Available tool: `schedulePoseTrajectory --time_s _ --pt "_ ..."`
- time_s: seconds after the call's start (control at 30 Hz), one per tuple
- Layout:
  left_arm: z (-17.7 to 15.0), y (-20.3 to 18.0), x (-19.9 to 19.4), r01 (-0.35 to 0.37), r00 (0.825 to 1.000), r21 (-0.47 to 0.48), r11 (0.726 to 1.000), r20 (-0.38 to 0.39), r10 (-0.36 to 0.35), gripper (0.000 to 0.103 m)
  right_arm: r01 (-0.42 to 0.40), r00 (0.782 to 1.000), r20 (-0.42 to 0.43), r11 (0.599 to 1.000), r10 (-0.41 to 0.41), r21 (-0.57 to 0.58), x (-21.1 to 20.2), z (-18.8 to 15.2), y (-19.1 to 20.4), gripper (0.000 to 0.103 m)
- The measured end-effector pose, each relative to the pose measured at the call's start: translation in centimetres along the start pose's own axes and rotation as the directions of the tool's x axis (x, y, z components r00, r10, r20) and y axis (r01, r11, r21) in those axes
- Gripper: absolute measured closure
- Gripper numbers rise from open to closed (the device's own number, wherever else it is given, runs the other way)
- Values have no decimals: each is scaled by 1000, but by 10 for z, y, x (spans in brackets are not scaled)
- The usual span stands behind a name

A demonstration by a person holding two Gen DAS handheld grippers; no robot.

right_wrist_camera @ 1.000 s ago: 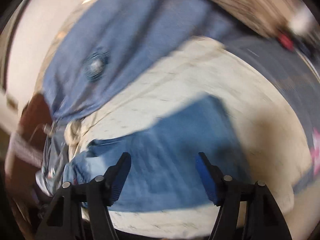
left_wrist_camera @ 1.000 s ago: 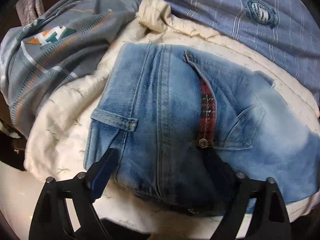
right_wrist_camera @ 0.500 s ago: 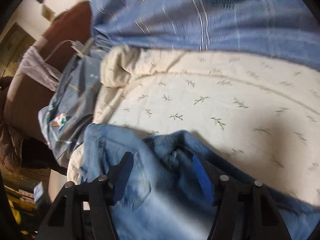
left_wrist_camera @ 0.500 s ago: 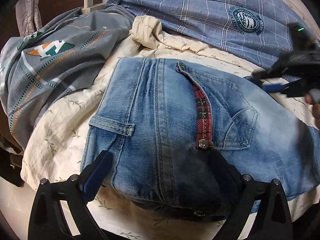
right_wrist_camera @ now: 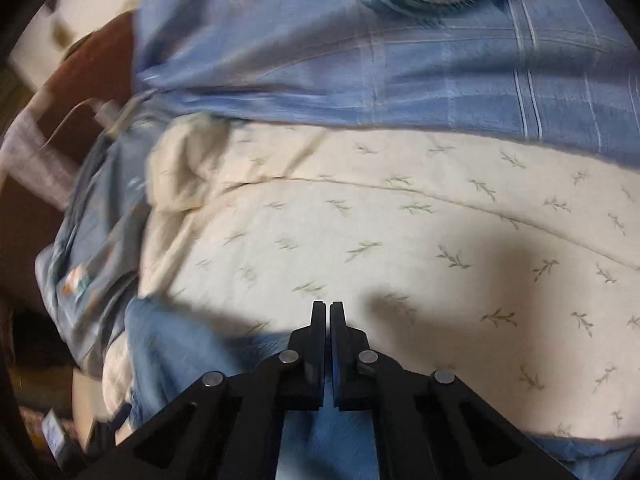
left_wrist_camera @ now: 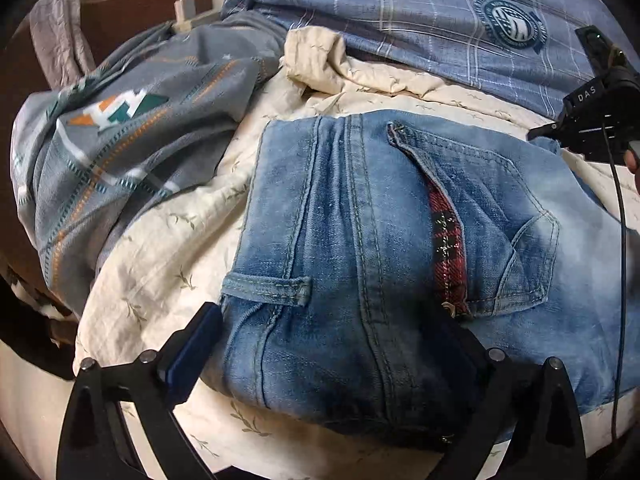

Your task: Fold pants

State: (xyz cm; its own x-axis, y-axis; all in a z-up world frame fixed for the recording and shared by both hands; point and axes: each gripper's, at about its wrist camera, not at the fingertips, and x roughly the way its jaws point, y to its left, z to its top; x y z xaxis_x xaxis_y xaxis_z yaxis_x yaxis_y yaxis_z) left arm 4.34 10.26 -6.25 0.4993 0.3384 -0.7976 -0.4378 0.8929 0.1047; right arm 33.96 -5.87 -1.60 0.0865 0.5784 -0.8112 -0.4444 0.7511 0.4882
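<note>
Light blue jeans (left_wrist_camera: 360, 240) lie on a cream sheet, back pocket with red plaid trim up. My left gripper (left_wrist_camera: 332, 328) is open, its fingers spread wide on either side of the waistband end, just above the cloth. My right gripper (right_wrist_camera: 329, 312) is shut at the jeans' far edge, with denim (right_wrist_camera: 176, 344) under and behind its fingers; whether cloth is pinched between the pads does not show. The right gripper's body also shows at the right edge of the left wrist view (left_wrist_camera: 592, 132).
A cream leaf-print sheet (right_wrist_camera: 400, 240) covers the bed. A blue checked pillow (left_wrist_camera: 440, 20) lies at the back, a grey patterned pillow (left_wrist_camera: 120, 140) at the left. A charger and cable (left_wrist_camera: 184, 4) rest against the brown headboard.
My right gripper has closed from wide open to shut at the jeans' edge. My left gripper has stayed open over the waistband, with the view shifting slightly.
</note>
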Motion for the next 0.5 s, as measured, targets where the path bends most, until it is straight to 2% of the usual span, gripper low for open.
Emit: schedulePoseTrajectory --time_s 0.1,0.13,0.17,0.2,0.23,0.27,0.33,0.4,0.43,0.5 --pt "1 3 -2 2 1000 1 1000 5 -2 3 -21 998 62 999 23 -30 -13 -11 0 96" --pt "1 3 -2 0 1000 4 1000 4 0 3 -37 996 79 999 39 -34 -23 -15 0 90" --pt "0 2 -3 -3 1000 10 1000 8 3 2 -46 994 95 998 48 -30 -32 -17 -2 69" --pt "-2 2 -5 -5 1000 13 1000 11 4 2 -50 993 110 999 52 -20 -40 -18 -3 25" --pt "-3 1 -6 -5 1000 15 1000 13 5 2 -54 990 130 999 54 -3 -45 -19 -5 13" --pt "-1 6 -4 -5 1000 14 1000 12 4 1 -65 988 139 998 64 1 -51 -18 -6 12" --pt "-1 5 -4 -8 1000 10 1000 10 7 0 -96 991 90 995 99 -36 -47 -16 2 15" --pt "-1 5 -4 -10 1000 11 1000 12 10 0 -78 997 12 994 79 -71 -36 -17 13 29" --pt "-1 5 -3 -10 1000 13 1000 14 9 0 -66 997 -45 994 62 -82 -26 -18 16 32" --pt "-1 6 -3 -7 1000 16 1000 17 7 0 16 993 -112 994 -28 -107 -4 -20 16 48"
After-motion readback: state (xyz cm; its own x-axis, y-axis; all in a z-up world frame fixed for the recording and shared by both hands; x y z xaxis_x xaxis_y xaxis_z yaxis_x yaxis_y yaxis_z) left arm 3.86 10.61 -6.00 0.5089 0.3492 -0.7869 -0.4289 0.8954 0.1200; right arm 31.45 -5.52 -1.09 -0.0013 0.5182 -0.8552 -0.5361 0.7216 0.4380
